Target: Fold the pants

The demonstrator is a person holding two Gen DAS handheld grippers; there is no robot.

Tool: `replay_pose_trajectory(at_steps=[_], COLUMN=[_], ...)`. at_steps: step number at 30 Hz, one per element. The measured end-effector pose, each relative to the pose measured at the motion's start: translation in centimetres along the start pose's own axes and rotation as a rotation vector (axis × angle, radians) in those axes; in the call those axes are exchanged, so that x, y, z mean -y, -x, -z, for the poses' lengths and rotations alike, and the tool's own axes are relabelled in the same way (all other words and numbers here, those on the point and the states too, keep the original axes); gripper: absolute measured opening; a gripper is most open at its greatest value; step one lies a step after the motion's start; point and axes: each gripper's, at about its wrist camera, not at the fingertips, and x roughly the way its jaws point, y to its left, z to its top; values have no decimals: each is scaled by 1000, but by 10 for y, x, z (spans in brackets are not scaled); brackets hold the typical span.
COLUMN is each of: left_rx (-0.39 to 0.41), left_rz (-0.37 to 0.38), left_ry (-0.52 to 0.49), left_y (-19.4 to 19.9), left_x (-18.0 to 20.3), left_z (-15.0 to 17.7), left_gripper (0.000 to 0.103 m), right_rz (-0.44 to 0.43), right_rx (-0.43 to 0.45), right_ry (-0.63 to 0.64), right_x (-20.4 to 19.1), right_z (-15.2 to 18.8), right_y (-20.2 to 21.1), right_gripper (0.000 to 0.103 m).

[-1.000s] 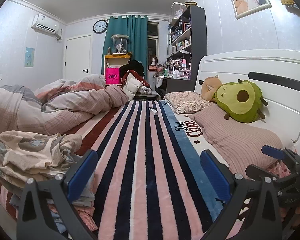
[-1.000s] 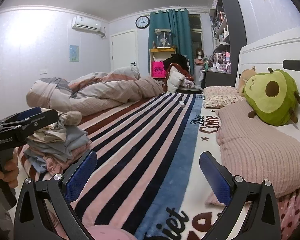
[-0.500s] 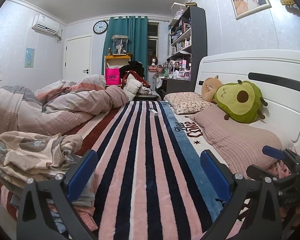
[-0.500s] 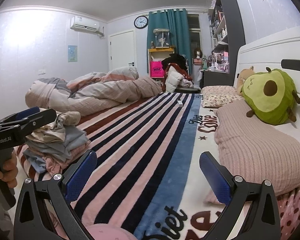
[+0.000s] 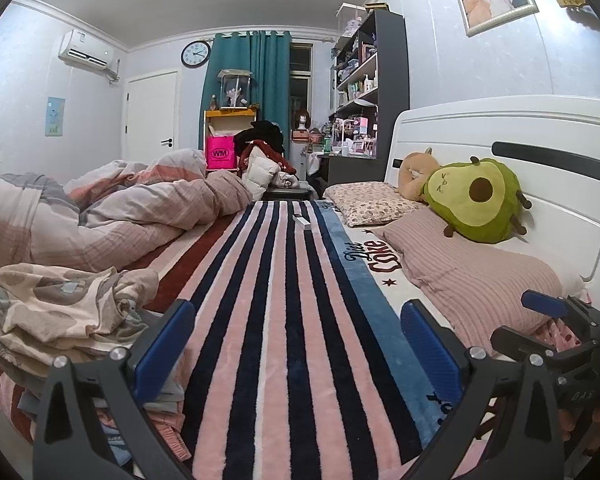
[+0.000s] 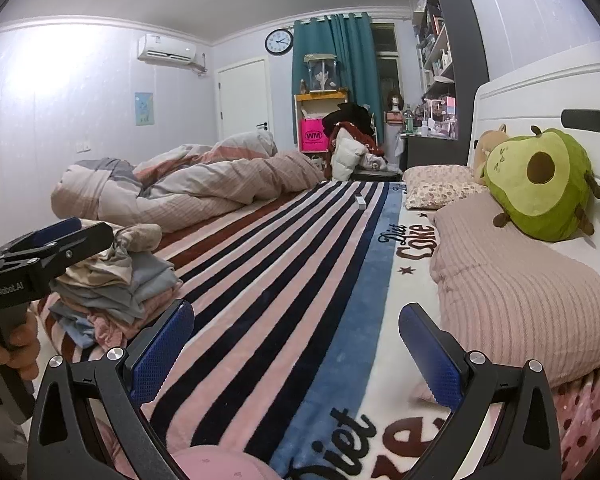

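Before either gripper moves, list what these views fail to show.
- Pile of clothes: left wrist view, crumpled and stacked; which piece is pants cannot be told.
- Same pile, right wrist view: left gripper covers its near edge.
- Pink rounded thing: cut off by the bottom edge.
- Small white box on the striped blanket: too small to identify.

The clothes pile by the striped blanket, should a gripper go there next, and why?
Probably yes: the left gripper should swing toward the clothes pile to its left. Both it and the right gripper are open and empty above the striped blanket, where no pants are laid out yet.
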Motion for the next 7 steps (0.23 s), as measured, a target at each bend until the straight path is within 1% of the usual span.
replay_pose_trajectory(at_steps=[7], left_rx=[-6], left_rz=[8], left_ry=[-6], left_y=[-7], left_x=[1], left_z=[-1], left_gripper=[102], right_rz=[8], right_rx=[-1], right_ry=[-2], right_x=[0], right_z=[0], right_y=[0], right_gripper=[102])
